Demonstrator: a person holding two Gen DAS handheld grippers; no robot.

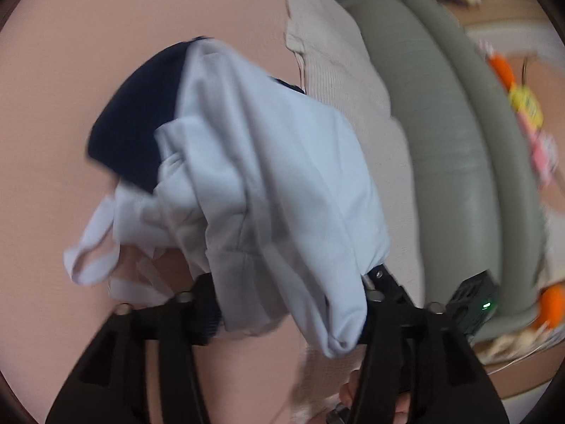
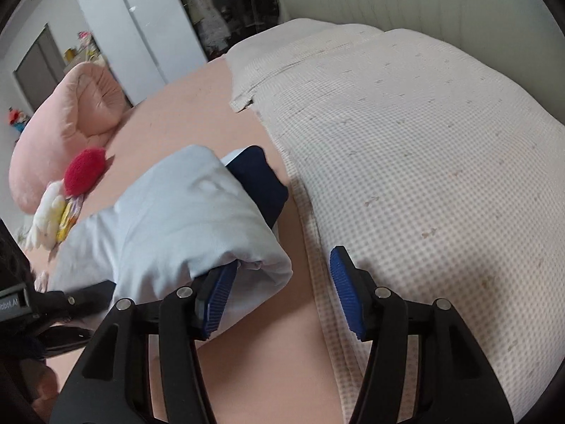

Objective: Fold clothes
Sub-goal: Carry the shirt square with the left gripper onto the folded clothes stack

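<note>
A light blue garment [image 1: 268,176] with a navy part [image 1: 134,123] hangs bunched over my left gripper [image 1: 293,300], draped across both fingers and hiding their tips, above the pink bed sheet [image 1: 70,70]. Whether the jaws are closed on it is hidden. In the right wrist view the same garment [image 2: 183,219] is a folded bundle with its navy end [image 2: 261,180] toward the pillow. My right gripper [image 2: 286,293] is open; its left blue pad [image 2: 219,300] touches the bundle's near edge, and the right pad [image 2: 346,293] is free over the sheet.
A checked beige pillow [image 2: 423,162] lies at the right, beside a grey-green padded headboard [image 1: 441,141]. A pink cushion [image 2: 67,113], a red plush ball [image 2: 84,169] and a yellow-white toy [image 2: 53,215] lie at the left. A white wardrobe [image 2: 134,28] stands behind.
</note>
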